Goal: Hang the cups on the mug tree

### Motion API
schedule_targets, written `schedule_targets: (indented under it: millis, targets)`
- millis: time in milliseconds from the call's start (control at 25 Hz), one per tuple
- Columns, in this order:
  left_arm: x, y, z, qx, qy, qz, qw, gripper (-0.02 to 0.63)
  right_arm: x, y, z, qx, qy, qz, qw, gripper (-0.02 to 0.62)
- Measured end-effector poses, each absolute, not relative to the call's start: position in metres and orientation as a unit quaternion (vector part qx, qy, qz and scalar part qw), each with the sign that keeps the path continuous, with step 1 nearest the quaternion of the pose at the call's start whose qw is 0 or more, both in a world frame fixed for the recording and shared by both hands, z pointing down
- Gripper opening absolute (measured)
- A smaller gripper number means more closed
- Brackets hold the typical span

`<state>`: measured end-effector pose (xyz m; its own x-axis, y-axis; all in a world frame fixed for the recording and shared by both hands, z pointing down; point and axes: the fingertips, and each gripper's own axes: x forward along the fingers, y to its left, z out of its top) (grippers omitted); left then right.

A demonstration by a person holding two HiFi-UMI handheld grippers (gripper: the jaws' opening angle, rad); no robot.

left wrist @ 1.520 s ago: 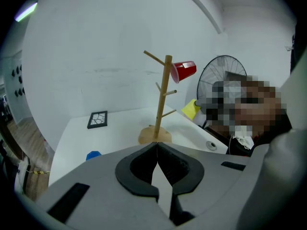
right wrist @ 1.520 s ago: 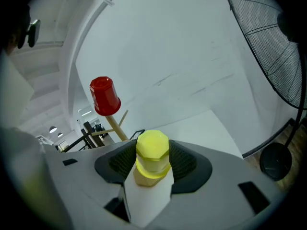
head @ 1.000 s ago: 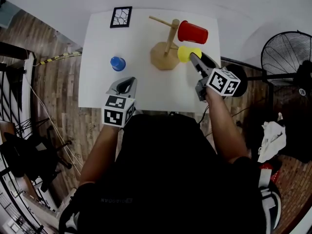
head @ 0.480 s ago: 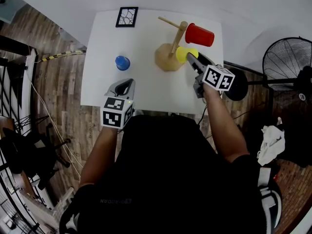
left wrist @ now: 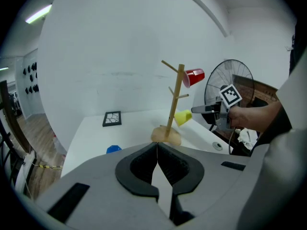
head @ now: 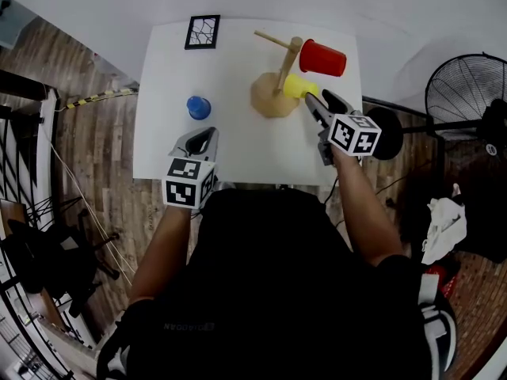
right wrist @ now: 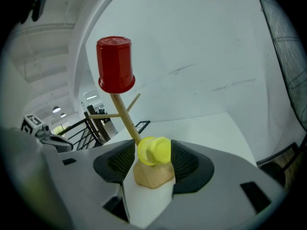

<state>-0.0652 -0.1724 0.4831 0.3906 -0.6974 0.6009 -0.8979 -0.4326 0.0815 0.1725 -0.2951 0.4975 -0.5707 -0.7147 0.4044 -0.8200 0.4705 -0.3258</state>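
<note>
Here, a white table point(head: 238, 145) is seen from above, with a wooden mug tree point(head: 266, 97) set toward its far right part. A red cup point(head: 322, 57) is hung on an upper peg, with its bottom turned away from the stem. A yellow cup point(head: 296, 85) is carried on a lower peg on the same side, just above the tree's wooden base. A blue cup point(head: 198, 107) is seen on the table, well apart from the tree and to its left. A black-framed picture point(head: 202, 32) is laid near the far left corner.

The right claw point(head: 318, 96) is held just beside the yellow cup with its jaws spread wide. In the right gripper view the yellow cup is framed between the two pads. In the head view it is seen just beyond the tips, and no pressing contact can be made out.

The left claw point(head: 204, 135) is held over the near edge of the table, apart from the blue cup. Its jaws are brought together at the tips with nothing between them. A standing fan point(head: 463, 85) is seen on the floor to the right of the table.
</note>
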Motion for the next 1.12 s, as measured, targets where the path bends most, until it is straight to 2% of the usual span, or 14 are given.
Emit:
schedule_targets:
  millis: [240,400,1120]
  targets:
    - [-0.059,-0.182,0.477,0.822,-0.482,0.24,0.186,0.017,0.169,-0.273,0.472,0.453,-0.864,0.18,0.126,0.216]
    - [-0.057,-0.185,0.473,0.828,-0.475,0.235,0.182,0.017,0.147,-0.253,0.46,0.422,-0.881,0.18,0.117,0.204]
    - [-0.083,-0.18,0.481,0.823,-0.479,0.24,0.189,0.017,0.052,-0.204,0.49,0.318,-0.915,0.172,0.18,0.195]
